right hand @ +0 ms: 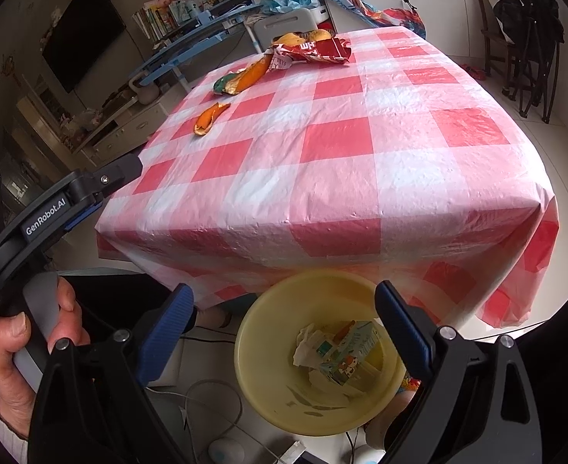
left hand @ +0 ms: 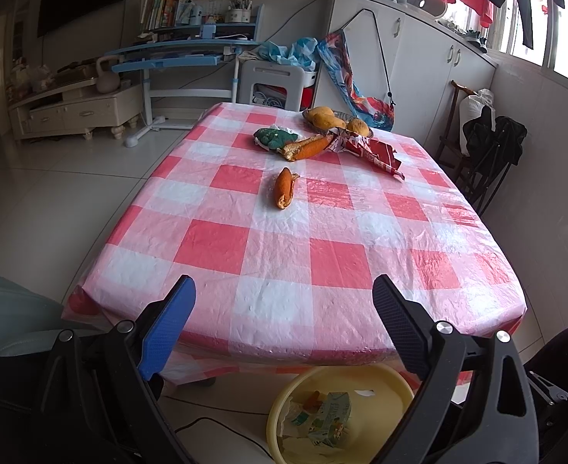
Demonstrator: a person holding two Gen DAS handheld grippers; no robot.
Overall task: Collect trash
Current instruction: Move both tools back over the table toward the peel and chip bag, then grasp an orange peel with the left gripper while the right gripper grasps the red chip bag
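Observation:
A yellow basin (right hand: 253, 363) on the floor by the table's near edge holds a small carton (right hand: 351, 350) and crumpled paper (right hand: 307, 344); it also shows in the left wrist view (left hand: 280, 406). On the checked table lie an orange peel (left hand: 284, 192), a longer peel (left hand: 309, 147), a green wrapper (left hand: 274, 137) and a red wrapper (left hand: 376, 152). My left gripper (left hand: 284, 321) is open and empty over the table's near edge. My right gripper (right hand: 284, 328) is open and empty just above the basin.
A plate of fruit (left hand: 334, 118) stands at the table's far end. A blue desk (left hand: 176, 54) and a white stool (left hand: 270, 83) stand beyond the table. A chair with dark clothes (left hand: 488, 147) is at the right. Cables (right hand: 206, 398) lie on the floor.

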